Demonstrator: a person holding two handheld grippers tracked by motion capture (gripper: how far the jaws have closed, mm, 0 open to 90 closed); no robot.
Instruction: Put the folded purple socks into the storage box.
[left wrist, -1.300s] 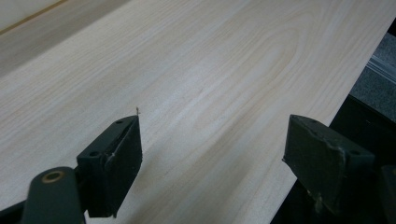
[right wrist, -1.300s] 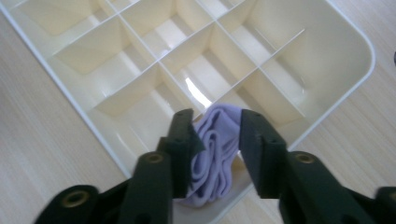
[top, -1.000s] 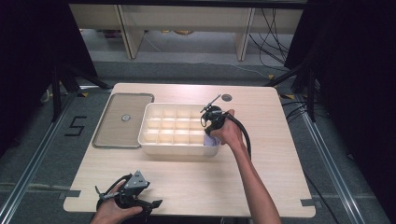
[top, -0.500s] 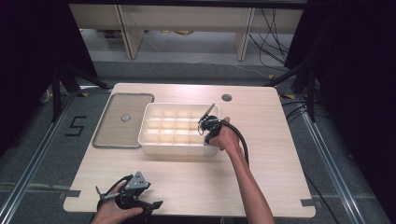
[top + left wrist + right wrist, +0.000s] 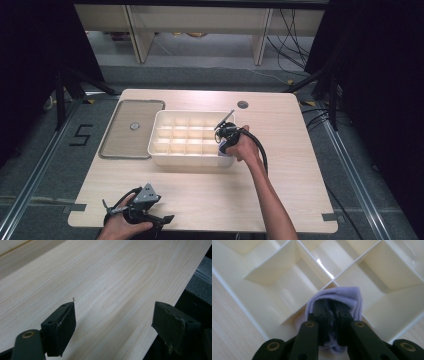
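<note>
Your right tool is clenched on 1 white sock over the 1 divided tray, while your left tool sits released at the worktop's 7 o'clock corner.

**One Tray, One Lid, One Cloth on the Table**

One cream divided tray is sitting on one wooden table, showing twelve compartments in three rows of four. One flat lid is lying beside it. One pale lilac cloth is showing. Two grippers are working: left gripper, right gripper.
</note>
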